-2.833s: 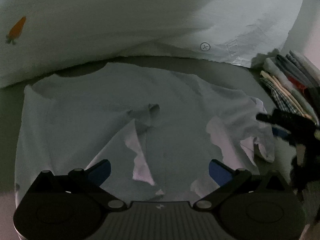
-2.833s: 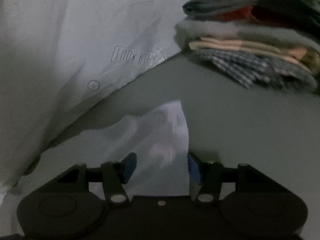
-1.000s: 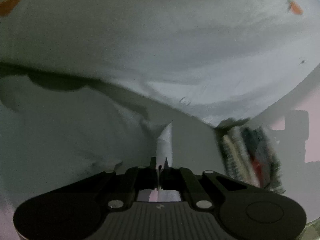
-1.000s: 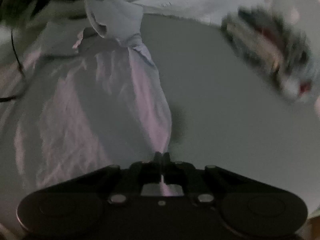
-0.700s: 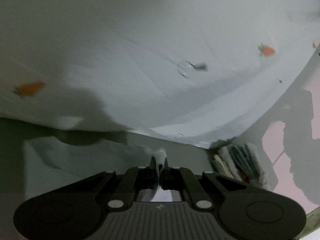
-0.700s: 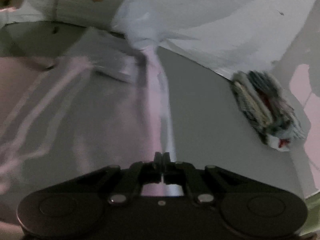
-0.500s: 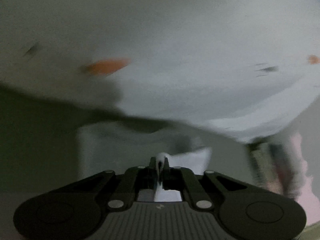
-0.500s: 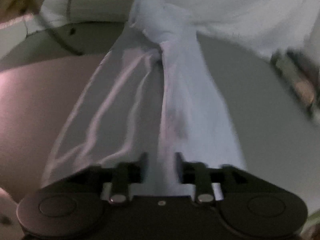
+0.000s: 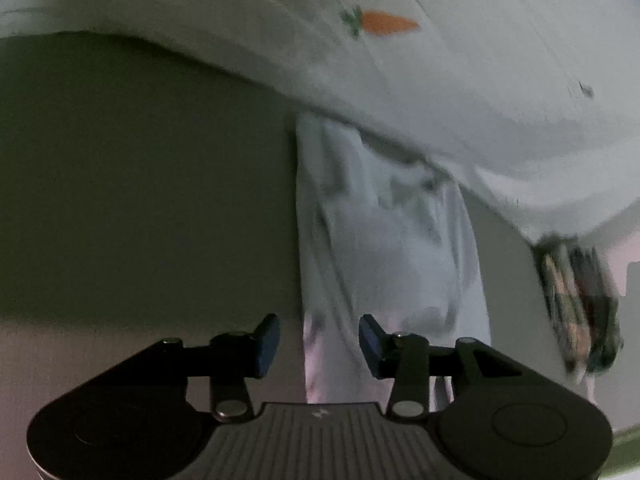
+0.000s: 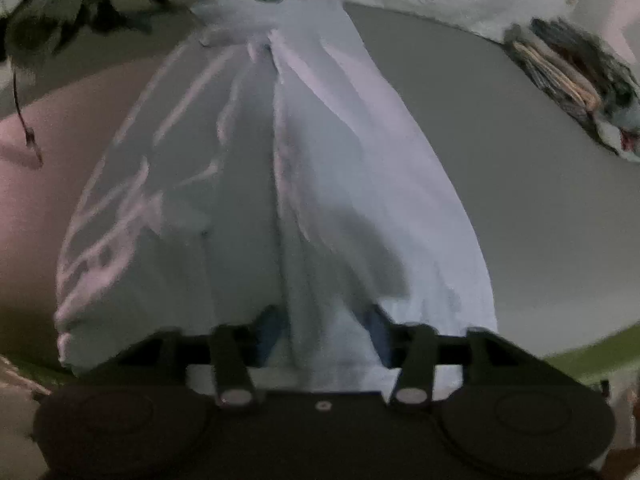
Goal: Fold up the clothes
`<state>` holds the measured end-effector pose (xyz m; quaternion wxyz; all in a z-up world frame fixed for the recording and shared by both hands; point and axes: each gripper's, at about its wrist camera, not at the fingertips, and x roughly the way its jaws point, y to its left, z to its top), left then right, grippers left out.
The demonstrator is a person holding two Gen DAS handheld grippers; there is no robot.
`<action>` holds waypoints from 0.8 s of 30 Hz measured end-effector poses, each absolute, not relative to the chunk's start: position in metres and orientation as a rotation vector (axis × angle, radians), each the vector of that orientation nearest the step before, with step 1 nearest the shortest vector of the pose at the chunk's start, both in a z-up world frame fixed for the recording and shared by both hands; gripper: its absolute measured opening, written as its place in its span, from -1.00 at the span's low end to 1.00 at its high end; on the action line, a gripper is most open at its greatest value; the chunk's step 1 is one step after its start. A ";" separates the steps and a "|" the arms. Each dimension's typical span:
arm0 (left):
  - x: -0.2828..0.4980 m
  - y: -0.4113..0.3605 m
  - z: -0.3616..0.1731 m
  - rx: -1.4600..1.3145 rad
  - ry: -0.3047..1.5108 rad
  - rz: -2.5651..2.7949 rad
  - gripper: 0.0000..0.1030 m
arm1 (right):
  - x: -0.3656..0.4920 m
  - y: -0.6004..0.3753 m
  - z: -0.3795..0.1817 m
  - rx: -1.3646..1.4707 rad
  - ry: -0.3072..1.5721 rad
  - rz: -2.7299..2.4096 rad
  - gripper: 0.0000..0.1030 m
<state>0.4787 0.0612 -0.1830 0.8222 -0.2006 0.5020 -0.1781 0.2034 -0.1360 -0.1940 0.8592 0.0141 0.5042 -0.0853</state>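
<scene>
The grey worktop (image 9: 140, 184) is seen dimly, a white carrot-printed sheet (image 9: 440, 80) behind it. The pale garment (image 10: 340, 184) lies across it, blurred, hiding the right tongs (image 10: 320, 332), which are spread. The folded stack (image 9: 576, 312) is smeared. The left tongs (image 9: 319, 344) are spread, holding nothing.

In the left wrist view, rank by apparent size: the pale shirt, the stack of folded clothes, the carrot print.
1. pale shirt, largest.
2. stack of folded clothes, though blurred and nearer the fisheye edge.
3. carrot print, smallest.
</scene>
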 end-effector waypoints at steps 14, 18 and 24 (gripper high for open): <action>0.341 0.050 -0.215 -0.398 1.161 -0.418 0.24 | 0.251 -0.202 -0.147 0.261 1.029 0.013 -0.13; 0.312 0.056 -0.217 -0.449 1.180 -0.416 0.13 | 0.273 -0.221 -0.159 0.225 1.046 -0.006 -0.41; 0.258 0.058 -0.225 -0.531 1.202 -0.363 -0.81 | 0.294 -0.222 -0.194 0.247 1.120 0.092 -0.49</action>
